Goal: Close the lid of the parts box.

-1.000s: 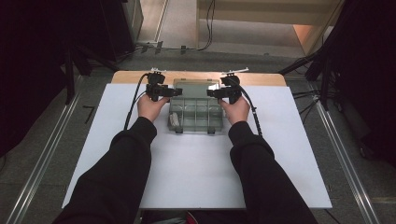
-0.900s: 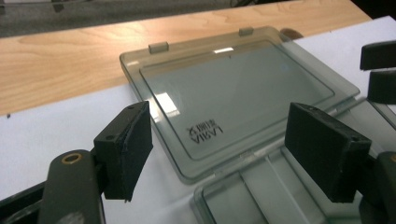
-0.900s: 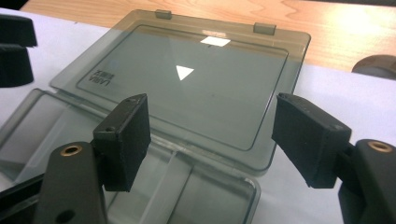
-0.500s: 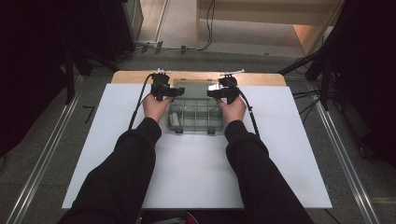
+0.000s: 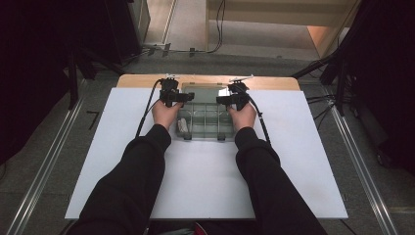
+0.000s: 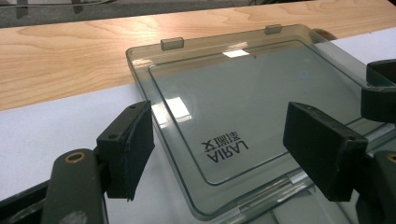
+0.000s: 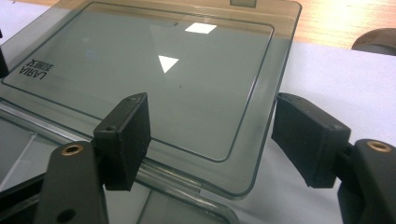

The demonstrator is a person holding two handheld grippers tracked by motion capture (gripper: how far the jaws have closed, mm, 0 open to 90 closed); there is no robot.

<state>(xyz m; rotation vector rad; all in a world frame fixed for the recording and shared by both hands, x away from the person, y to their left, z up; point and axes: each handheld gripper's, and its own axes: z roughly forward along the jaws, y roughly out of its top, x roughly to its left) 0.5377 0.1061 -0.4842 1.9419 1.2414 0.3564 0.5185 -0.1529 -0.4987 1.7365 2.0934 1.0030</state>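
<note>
Both grippers — left [image 5: 182, 97] and right [image 5: 226, 99] — have moved closer together at the back of the box [image 5: 204, 122], whose lid [image 6: 243, 112] now lies flat, open.

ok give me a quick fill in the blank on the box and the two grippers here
1. The clear box's lid lies folded ____.
2. The left gripper has its jaws ____.
3. The box sits between the person's two ____.
4. Beyond the white board runs a strip of ____.

Missing words: open; open; hands; wood
</note>
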